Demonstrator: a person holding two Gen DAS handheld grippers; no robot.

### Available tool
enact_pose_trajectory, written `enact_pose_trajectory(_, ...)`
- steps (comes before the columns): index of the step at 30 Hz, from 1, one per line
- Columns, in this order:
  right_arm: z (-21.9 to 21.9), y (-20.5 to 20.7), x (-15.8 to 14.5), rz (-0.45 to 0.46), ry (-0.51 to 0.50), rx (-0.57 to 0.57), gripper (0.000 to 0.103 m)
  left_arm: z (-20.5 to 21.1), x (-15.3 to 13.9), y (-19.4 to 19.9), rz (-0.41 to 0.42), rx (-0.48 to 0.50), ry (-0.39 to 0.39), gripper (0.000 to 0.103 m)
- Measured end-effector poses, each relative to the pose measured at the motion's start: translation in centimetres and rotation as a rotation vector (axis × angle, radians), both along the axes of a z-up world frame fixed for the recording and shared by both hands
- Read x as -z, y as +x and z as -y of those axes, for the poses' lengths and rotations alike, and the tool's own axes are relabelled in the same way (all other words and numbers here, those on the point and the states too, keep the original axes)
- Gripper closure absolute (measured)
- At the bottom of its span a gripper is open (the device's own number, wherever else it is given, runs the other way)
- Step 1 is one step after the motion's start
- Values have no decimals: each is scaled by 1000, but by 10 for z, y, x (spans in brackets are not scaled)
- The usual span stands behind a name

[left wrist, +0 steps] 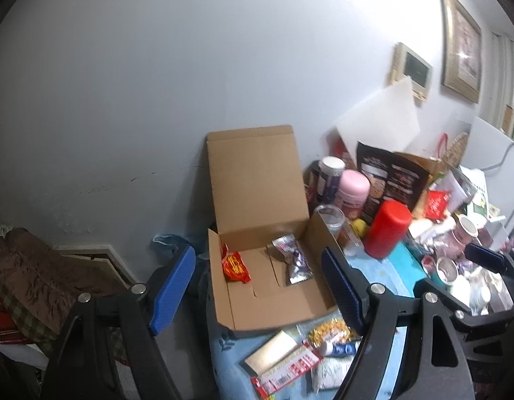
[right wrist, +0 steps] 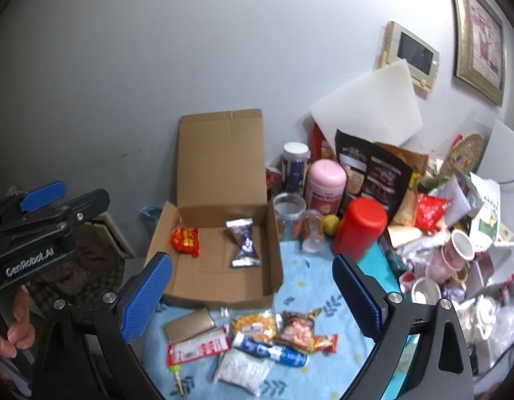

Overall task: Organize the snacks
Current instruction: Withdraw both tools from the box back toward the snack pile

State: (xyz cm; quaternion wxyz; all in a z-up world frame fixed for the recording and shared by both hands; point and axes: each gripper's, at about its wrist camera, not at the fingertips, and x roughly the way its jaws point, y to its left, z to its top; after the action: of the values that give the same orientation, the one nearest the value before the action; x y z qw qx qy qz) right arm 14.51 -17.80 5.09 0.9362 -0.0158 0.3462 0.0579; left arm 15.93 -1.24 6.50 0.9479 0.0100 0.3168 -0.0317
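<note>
An open cardboard box (left wrist: 280,303) (right wrist: 193,283) stands on a blue cloth, lid up against the wall. In it lie a red-orange snack packet (left wrist: 235,266) (right wrist: 185,238) and a purple-silver packet (left wrist: 292,260) (right wrist: 243,243). Loose snacks lie in front of the box: a gold flat pack (right wrist: 188,326), a red-white bar (right wrist: 198,348), a yellow nut bag (right wrist: 255,326), a blue tube (right wrist: 270,350), a white bag (right wrist: 241,371), an orange-brown packet (right wrist: 298,328). My left gripper (left wrist: 257,286) is open and empty above the box. My right gripper (right wrist: 253,296) is open and empty above the snacks.
A red bottle (right wrist: 358,230), a pink jar (right wrist: 325,180), a clear jar (right wrist: 288,210), a dark bag (right wrist: 370,173) and cluttered cups and papers (right wrist: 457,250) crowd the right. The left gripper's body (right wrist: 33,230) shows at the left of the right wrist view.
</note>
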Motion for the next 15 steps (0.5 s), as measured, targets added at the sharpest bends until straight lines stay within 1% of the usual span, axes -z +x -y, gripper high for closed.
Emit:
enact_pose_trajectory(4,5,-18,8,-11,12,13,5,6,7,-17,-14,33,2,25)
enact_pose_trajectory(8,10,-38,19,-21,22,27,5,9,20,-33,-37,48,-17,25)
enact_pose_trajectory(12,15,-54,35,-53,28,44,5,13,38,-47,-79,70,-25,25)
enact_pose_trajectory(15,21,-64,47,-66,48,68,5,14,52,-55,-121,97,-58,25)
